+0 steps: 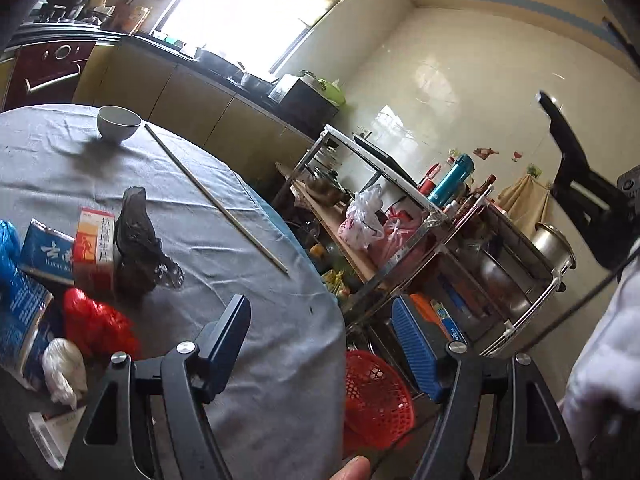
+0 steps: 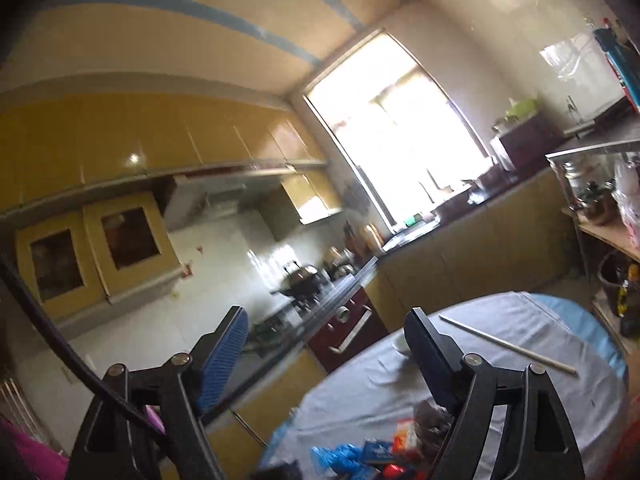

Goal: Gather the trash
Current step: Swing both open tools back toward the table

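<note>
Both wrist views above table (image 1: 248,216) edge, facing kitchen; share chopstick (image 2: 508,345), window.

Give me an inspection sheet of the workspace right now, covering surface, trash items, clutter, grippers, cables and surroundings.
Surface: round table under a wrinkled grey cloth.
Job's things: crumpled black bag, red bag, white wad, blue bag, red-and-white box and blue box bunched at the table's near left.
Clutter: white bowl and a long thin stick lie apart from the pile.
Grippers: left gripper open, empty, over the table edge; right gripper open, empty, raised.
Cables: dark cable crosses the right wrist view.
Surroundings: red basket beside the table; loaded metal rack; bright window.
</note>
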